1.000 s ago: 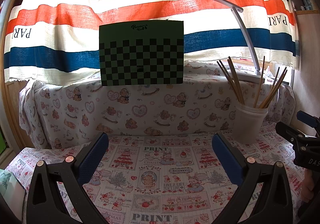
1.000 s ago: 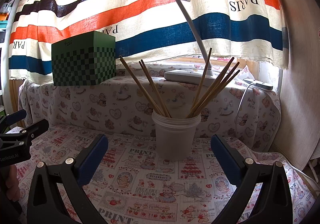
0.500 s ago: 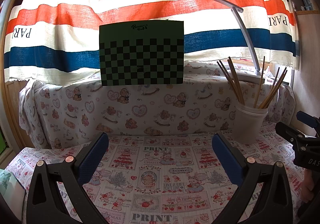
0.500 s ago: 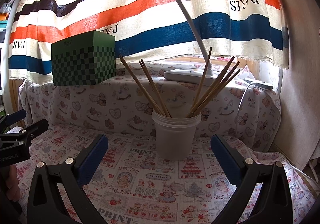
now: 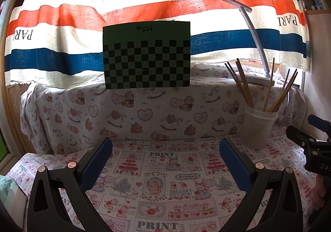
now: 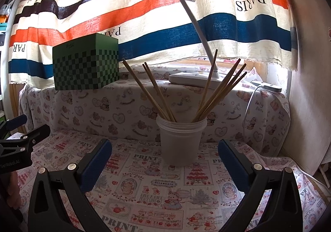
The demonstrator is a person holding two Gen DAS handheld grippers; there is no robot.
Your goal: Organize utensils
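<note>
The left gripper (image 5: 164, 155) and the right gripper (image 6: 164, 157) both hover with jaws spread wide, grasping nothing. A translucent plastic cup (image 6: 180, 141) of wooden chopsticks (image 6: 219, 89) stands upright on the printed tablecloth (image 6: 157, 188), at twelve o'clock from the right gripper, two o'clock from the left. A green checkered box (image 5: 146, 56) sits on the ledge behind.

The lower ends of the chopsticks (image 6: 217, 91) vanish behind the frosted wall of the cup (image 6: 180, 145), so where they rest inside is unclear. The left hand-held gripper (image 6: 16, 141) is cut by the frame's edge. The lamp (image 5: 254, 31) base sits half hidden behind the sticks, probably flat.
</note>
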